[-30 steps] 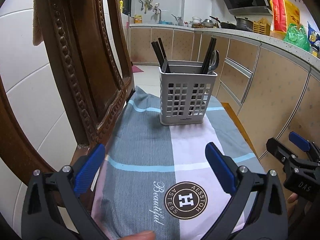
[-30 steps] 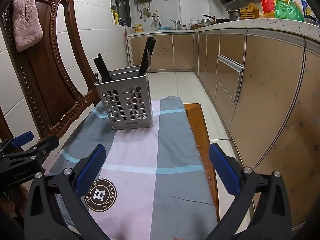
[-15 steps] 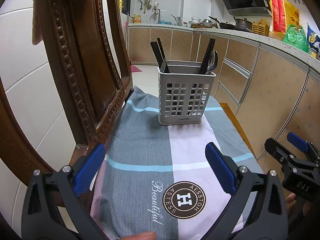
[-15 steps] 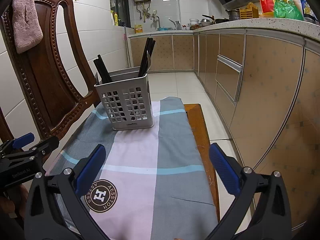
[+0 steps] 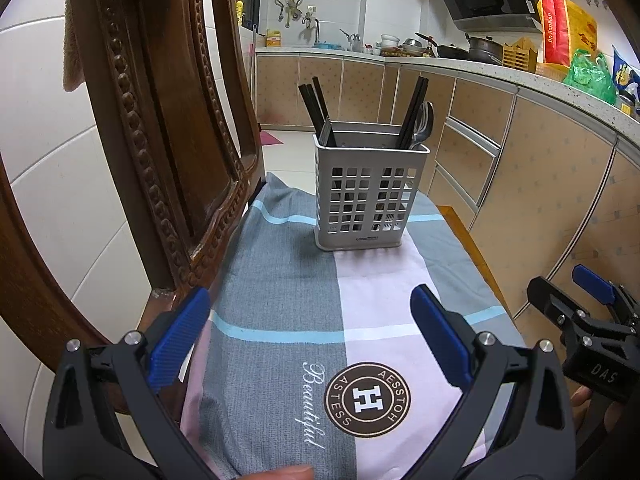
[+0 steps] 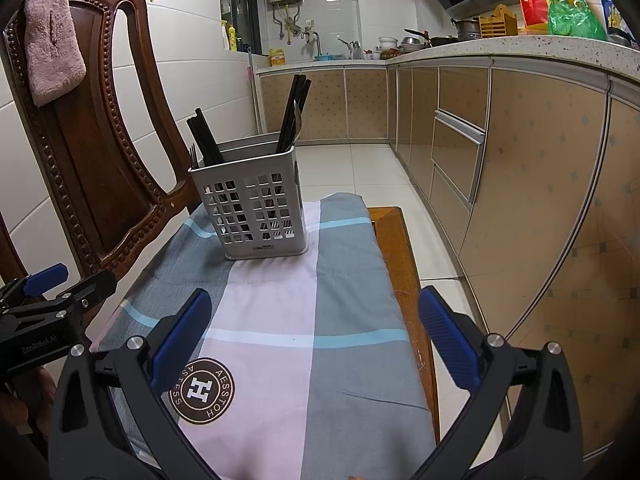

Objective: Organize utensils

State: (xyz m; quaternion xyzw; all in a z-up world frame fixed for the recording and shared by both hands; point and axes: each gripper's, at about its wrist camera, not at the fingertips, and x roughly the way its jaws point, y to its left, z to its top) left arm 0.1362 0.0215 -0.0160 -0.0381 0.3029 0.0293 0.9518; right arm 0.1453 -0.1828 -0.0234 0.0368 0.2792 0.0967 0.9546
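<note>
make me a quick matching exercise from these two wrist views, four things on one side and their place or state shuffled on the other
Things:
1. utensil holder
2. pink towel
3. spoon
4. left gripper

Place or state:
A. draped over the chair's top
B. open, holding nothing
C. standing on the striped cloth
D. upright in the holder beside black chopsticks

Pairs: 1-C, 2-A, 3-D, 4-B

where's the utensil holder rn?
The utensil holder stands upright at the far end of the checked cloth, centre of the left wrist view, left of centre in the right one, beside the wooden chair back.
</note>
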